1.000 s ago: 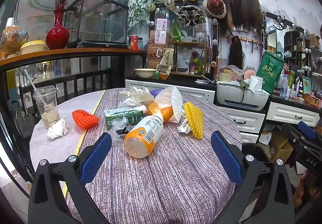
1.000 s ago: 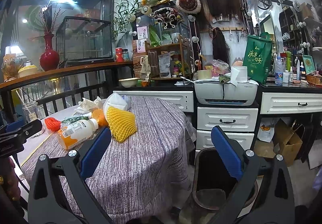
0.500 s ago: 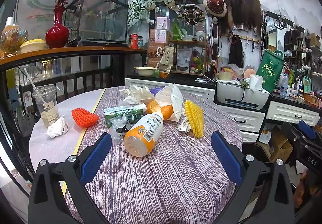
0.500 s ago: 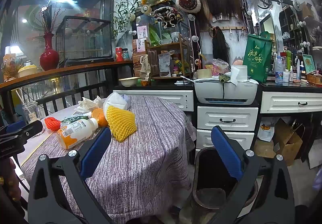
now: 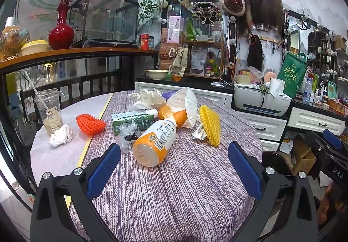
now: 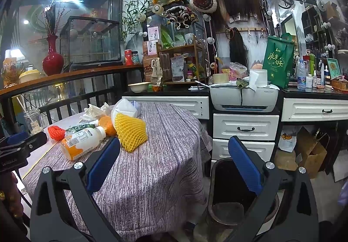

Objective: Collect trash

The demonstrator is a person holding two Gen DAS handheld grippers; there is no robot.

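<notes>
Round table under a purple-and-white striped cloth [image 5: 174, 194], trash piled around the middle. Dark open-topped waste bin [image 6: 226, 179] on the floor just beside the table's right edge, in front of the white drawer cabinet [image 6: 245, 129].

Litter, biggest down:
- orange plastic drink bottle with white label [image 5: 155, 141], lying on its side, base toward the left camera
- clear plastic cup with straw [image 5: 49, 111], upright at the far left of the table
- green drink carton [image 5: 132, 120], lying flat behind the bottle
- white face mask [image 5: 187, 109], leaning against orange fruit [image 5: 180, 116]
- yellow foam fruit net [image 5: 209, 124], right of the bottle
- red foam fruit net [image 5: 90, 123]
- crumpled white tissue [image 5: 61, 136], just beside the cup
- crumpled clear wrapper [image 5: 128, 133], touching the bottle's left side

Left gripper [image 5: 174, 168]: jaws spread wide, nothing between them, hovering above the cloth short of the bottle, roughly lined up with it. Right gripper [image 6: 174, 168]: also released and empty, over the table's right edge, bin showing between its pads.

Step, my read: approach for a pick; nothing lifted, everything on the table.

Next move, likely: left goes forward and down to straddle the bottle body, closes across its width. Round and on its side, so it could roll; wrapper beside it may get caught.
</notes>
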